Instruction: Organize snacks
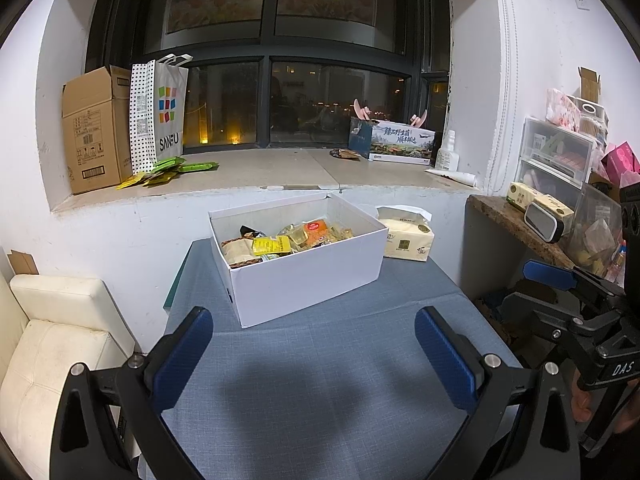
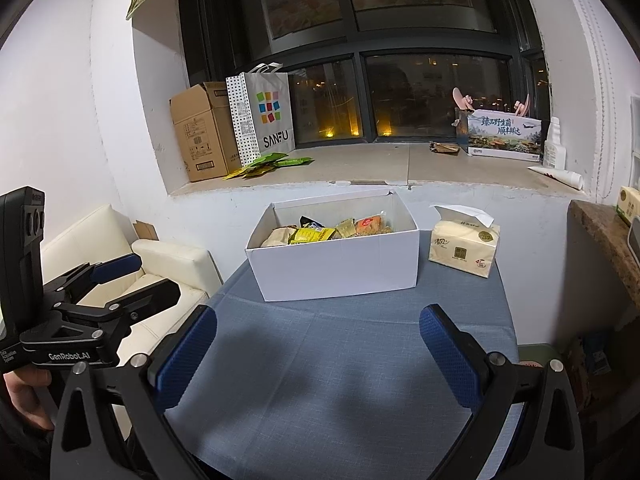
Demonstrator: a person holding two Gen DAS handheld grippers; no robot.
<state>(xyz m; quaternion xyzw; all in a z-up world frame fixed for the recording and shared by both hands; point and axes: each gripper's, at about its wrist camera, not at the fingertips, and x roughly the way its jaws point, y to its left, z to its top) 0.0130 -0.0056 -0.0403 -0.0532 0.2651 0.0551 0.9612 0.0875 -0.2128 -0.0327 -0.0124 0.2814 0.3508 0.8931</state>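
Observation:
A white open box stands on the blue-grey table. It holds several snack packets, yellow, orange, brown and black. My left gripper is open and empty, above the table in front of the box. My right gripper is open and empty, also short of the box. Each gripper shows at the edge of the other's view, the right one and the left one. Green snack packets lie on the window sill.
A tissue pack sits right of the box. On the sill stand a cardboard box, a SANFU bag and a printed carton. A cream sofa is left; a cluttered shelf is right.

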